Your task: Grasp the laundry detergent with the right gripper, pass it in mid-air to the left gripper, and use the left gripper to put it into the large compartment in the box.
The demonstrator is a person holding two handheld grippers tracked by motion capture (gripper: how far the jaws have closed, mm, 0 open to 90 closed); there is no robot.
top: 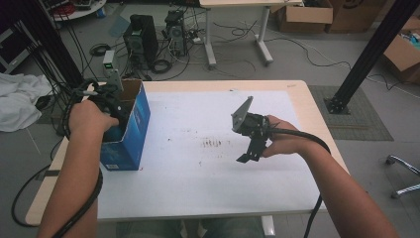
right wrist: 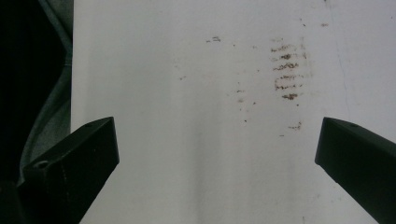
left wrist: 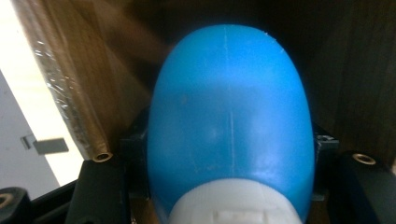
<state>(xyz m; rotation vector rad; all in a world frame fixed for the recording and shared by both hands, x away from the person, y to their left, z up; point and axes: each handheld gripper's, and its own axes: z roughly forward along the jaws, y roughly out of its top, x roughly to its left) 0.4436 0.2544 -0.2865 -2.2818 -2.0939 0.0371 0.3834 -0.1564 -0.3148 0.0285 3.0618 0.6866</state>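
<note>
Inside the blue box (top: 130, 130) at the table's left, my left gripper (left wrist: 229, 186) clamps a smooth blue bottle (left wrist: 229, 126), white cap nearest, seen close from that gripper. My right gripper (top: 252, 148) hovers, jaws spread.

Both forearms are bare, no sleeves. The right gripper (top: 246, 157) is black with flat, blocky fingers (right wrist: 74, 161) and a grey three-cornered plate on top; a thick black cable trails from it. The left gripper (top: 106, 101) trails black cables too.
</note>
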